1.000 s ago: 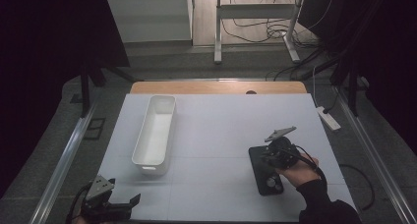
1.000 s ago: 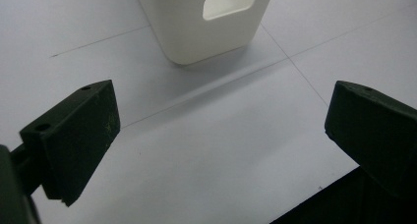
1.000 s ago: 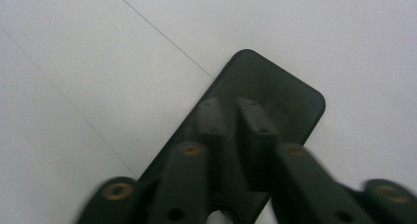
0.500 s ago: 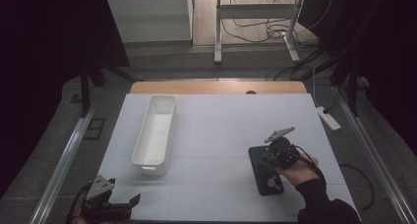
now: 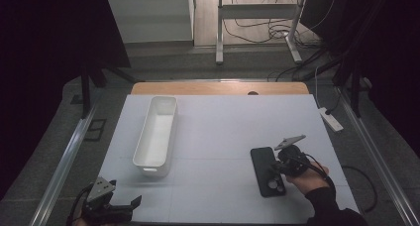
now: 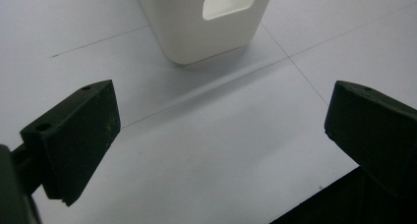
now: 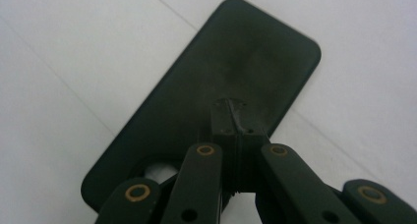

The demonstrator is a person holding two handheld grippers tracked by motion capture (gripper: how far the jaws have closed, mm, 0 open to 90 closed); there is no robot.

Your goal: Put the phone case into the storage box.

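- The right gripper (image 5: pixel 278 162) sits over the right-hand part of the table, held in a hand (image 5: pixel 307 179) with a dark sleeve behind it. Its two black jaws are pressed flat together with nothing between them, as the right gripper view (image 7: pixel 230 117) shows; they finished closing within the last moment.
- The closed jaw tips rest over the back of a black phone case (image 5: pixel 266 170), at or just above its surface; contact cannot be told.
- The phone case (image 7: pixel 206 101) is a flat, matte slab with rounded corners, faintly smudged, with a cut-out for the camera near one end. It lies flat on the white table, near the table's right front, just left of the right hand.
- The left gripper (image 5: pixel 130 205) is at the front left corner of the table. In the left gripper view (image 6: pixel 216 150) its blocky, dull black jaws stand wide apart, with only bare table between them.
- A long white plastic bin (image 5: pixel 157 132), smooth-walled with rounded corners and a slot handle in its near end (image 6: pixel 228 3), stands on the left half of the table, beyond the left gripper and apart from it.
- The table (image 5: pixel 223 137) is covered by a pale, smooth sheet with thin seam lines; a wooden strip shows at its far edge.
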